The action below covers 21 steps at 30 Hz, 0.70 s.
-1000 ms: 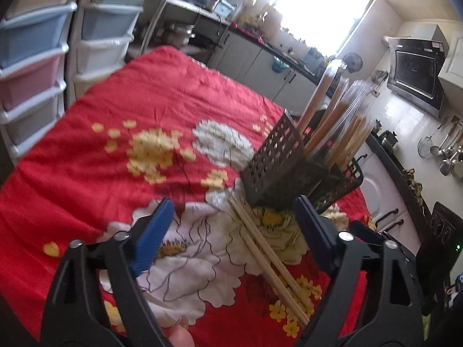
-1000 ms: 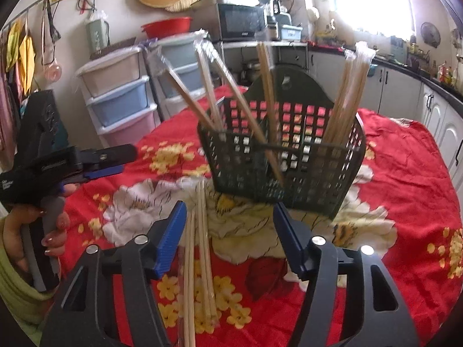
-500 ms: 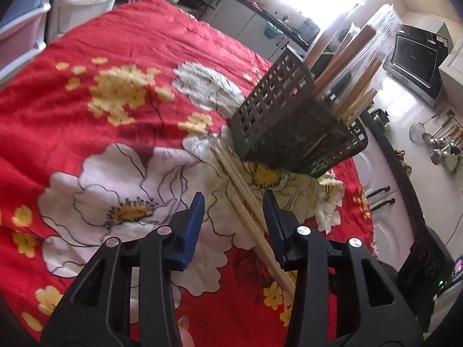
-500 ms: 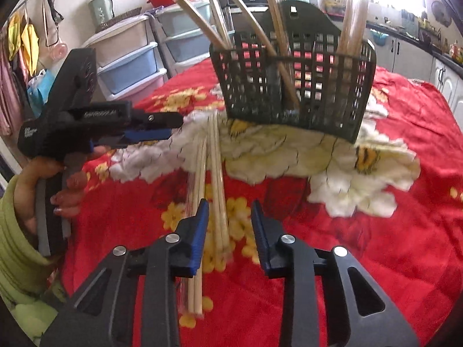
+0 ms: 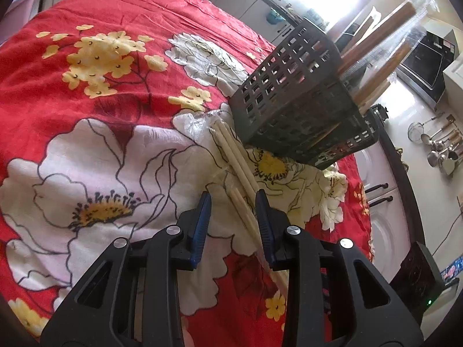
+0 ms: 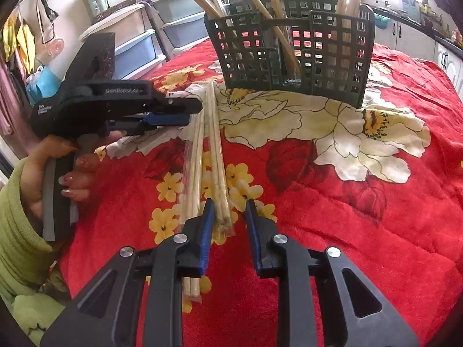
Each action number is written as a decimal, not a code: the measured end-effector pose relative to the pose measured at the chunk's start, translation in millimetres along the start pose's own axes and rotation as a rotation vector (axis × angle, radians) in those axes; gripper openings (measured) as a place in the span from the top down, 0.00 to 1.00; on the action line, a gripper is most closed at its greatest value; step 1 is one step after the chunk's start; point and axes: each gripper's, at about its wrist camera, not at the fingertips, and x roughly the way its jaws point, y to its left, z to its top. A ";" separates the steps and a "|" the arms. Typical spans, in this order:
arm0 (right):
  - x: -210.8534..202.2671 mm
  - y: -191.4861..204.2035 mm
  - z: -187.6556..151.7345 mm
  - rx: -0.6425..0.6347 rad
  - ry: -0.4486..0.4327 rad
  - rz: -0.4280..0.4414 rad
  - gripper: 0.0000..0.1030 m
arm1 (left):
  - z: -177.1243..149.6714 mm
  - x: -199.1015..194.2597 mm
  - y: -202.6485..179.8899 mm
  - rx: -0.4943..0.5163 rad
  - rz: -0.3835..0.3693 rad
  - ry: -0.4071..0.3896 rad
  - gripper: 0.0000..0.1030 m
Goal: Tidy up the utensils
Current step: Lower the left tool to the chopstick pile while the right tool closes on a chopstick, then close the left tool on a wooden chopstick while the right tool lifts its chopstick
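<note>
- Both grippers have dropped toward the red floral tablecloth (image 5: 86,110) since the earlier frame, jaws far narrower than they were
- left gripper (image 5: 233,202) jaws closing, pale wooden chopsticks in clear plastic sleeves (image 5: 231,156) lie between them; pads not clearly pressing yet, so nothing gripped
- right gripper (image 6: 228,211) jaws closing over the near ends of the same chopsticks (image 6: 208,156); one wrapped pair sits between the blue pads, another bundle lies outside the left pad; no firm pinch visible
- chopsticks lie flat on the cloth, running from just in front of the dark green perforated plastic utensil basket (image 6: 292,55) toward the table's near edge, far tips touching or nearly touching the basket base
- handling, as a judgement: light, stiff, thin; plastic sleeves slippery, so they may slide or fan apart; soft cloth lets the pads dig under; best pinched across the bundle, one gripper near each end
- basket (image 5: 292,107) stands upright on the cloth, already holds several sleeved chopsticks and wooden-handled sticks leaning at angles
- person's hand (image 6: 52,170) in a green sleeve holds the left gripper's handle
</note>
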 end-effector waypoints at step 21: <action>-9.0 -6.9 -5.0 0.031 -0.025 0.010 0.92 | 6.2 3.4 10.9 -0.014 -0.005 -0.011 0.96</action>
